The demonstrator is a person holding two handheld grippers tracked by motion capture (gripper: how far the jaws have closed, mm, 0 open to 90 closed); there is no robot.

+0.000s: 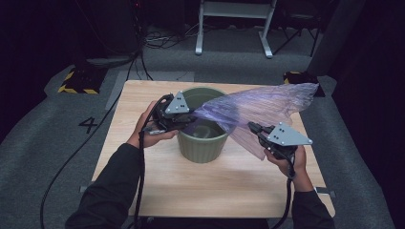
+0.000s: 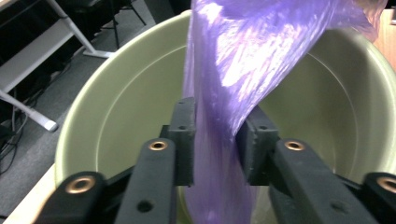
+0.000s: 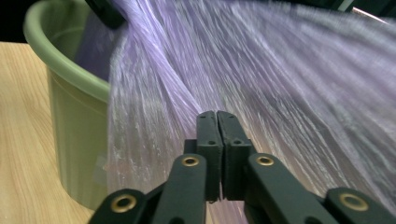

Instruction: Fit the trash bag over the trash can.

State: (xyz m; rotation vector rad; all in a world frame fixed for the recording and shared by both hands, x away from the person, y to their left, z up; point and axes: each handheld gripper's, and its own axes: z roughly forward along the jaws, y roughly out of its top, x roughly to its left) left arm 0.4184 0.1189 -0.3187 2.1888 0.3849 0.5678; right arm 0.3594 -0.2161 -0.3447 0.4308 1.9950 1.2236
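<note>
- Nearest the high camera were our two dark sleeves, one forearm to each of our two grippers.
- We held one purple plastic bag [image 1: 260,107], stretched from over the mouth of the single green bin [image 1: 203,143] out past the bin's right side.
- Our left gripper [image 2: 218,140] sat at the bin's left rim with its jaws partly apart; a bunched strand of the bag ran between them, and we could not tell whether the pads pressed it.
- Our right gripper [image 3: 217,135], to the right of the bin, had its jaws pressed together against the film; whether film was caught between them we could not tell.
- To line the bin well, we judged we should find the bag's open edge, spread it wide, and draw it over the rim.
- Under the bin lay one wooden table [image 1: 210,191].
</note>
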